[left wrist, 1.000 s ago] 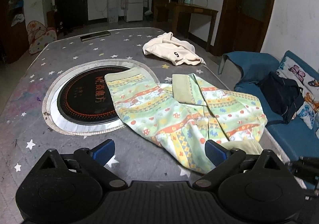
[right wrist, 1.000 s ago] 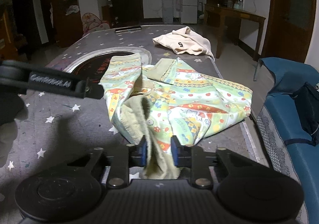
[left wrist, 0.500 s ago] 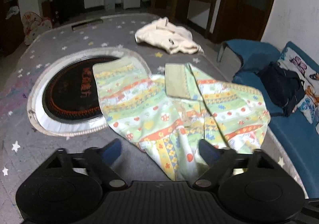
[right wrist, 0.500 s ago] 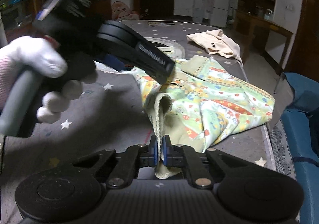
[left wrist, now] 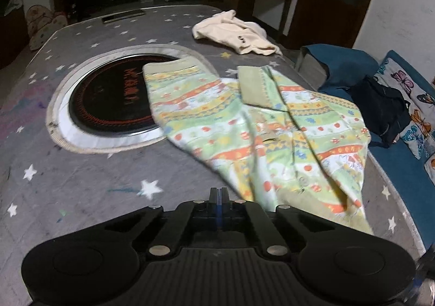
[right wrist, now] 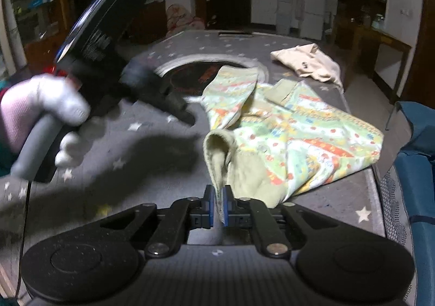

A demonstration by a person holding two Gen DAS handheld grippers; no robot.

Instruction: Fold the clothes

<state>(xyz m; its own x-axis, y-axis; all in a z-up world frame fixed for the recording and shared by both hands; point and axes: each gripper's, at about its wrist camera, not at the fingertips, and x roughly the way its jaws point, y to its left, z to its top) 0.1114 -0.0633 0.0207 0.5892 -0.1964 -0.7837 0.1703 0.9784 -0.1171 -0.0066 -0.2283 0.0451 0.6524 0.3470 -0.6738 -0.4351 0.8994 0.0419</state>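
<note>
Patterned pyjama top [left wrist: 272,126], green with orange and yellow bands, lies spread on the grey star-printed worktop [left wrist: 81,170], one sleeve overlapping the single round black inset [left wrist: 108,99]. Two garments are on the worktop: this one and a cream garment [left wrist: 236,34] farther back, well apart from it. The right gripper [right wrist: 217,206] is clamped on a lifted olive ribbed edge of the top, while the left gripper [left wrist: 217,197] has its jaws pressed together on nothing, just beside the top's near edge.
</note>
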